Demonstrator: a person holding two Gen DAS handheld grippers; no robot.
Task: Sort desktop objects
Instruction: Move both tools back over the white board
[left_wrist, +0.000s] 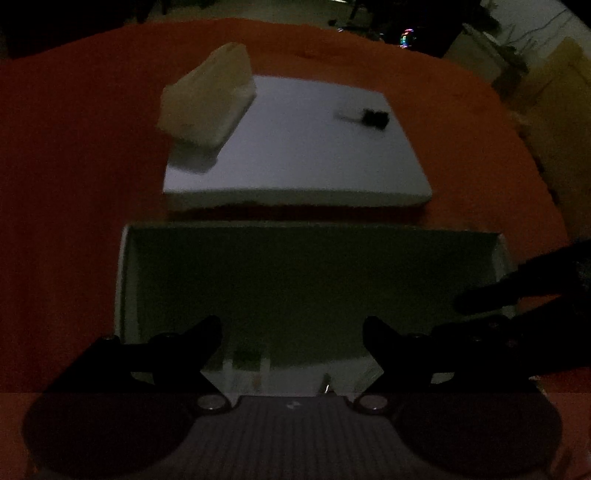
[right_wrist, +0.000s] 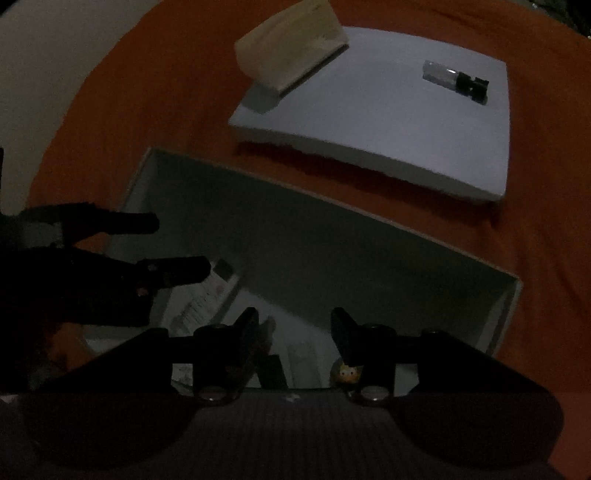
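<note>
You hold both the left gripper (left_wrist: 291, 332) and right gripper (right_wrist: 294, 326) spread, empty, over the open box (right_wrist: 511, 295), apparently ready to drop sorted items.

I see an orange cloth (left_wrist: 74, 166) with a matt, slightly fuzzy weave under everything. The white box lid (right_wrist: 388, 122) and open box (right_wrist: 332, 236) look like smooth matt cardboard. The pale pack (right_wrist: 291, 48) seems soft, wrapped in dull plastic. The small cylinder (right_wrist: 439, 75) shows a glossy metallic body with a black plastic end.
</note>
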